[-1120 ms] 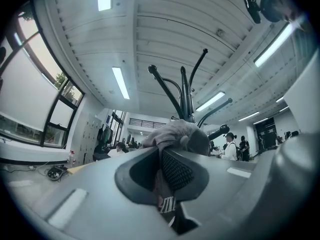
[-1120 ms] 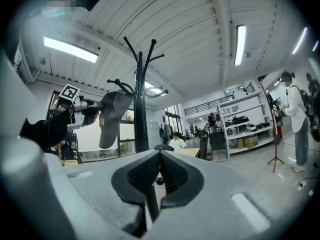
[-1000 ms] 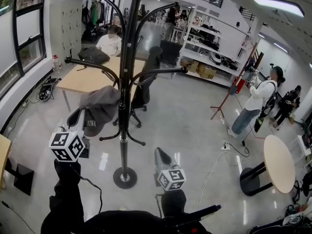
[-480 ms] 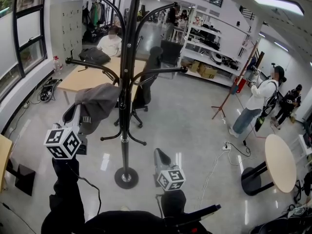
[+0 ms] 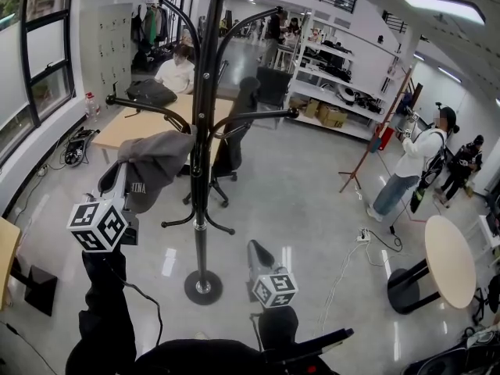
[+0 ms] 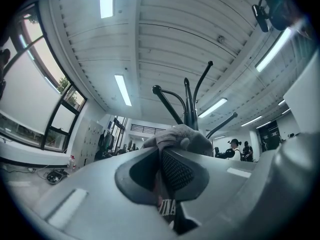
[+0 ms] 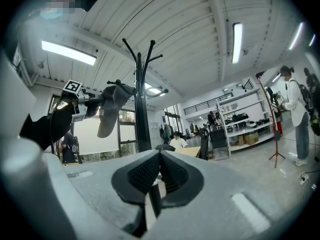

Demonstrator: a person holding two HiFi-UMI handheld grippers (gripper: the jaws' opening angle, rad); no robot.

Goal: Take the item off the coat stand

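Left gripper (image 5: pixel 119 182) has risen slightly and pulled back; jaws pinching edge of grey cap (image 5: pixel 156 162). Cap lifted along, crown seemingly still on hook of coat stand (image 5: pixel 205 131); removal under way, not finished. Right gripper (image 5: pixel 256 248) low, jaws pressed together, empty.

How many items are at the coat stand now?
1: a grey cap beside a lower arm of the coat stand, pinched in the left gripper. Other arms look bare.

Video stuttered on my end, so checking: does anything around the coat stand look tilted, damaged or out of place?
Nothing stands out. The coat stand is upright on its base, and the grey cap hangs beside a lower arm, pinched in the left hand-held gripper. No damage shows.
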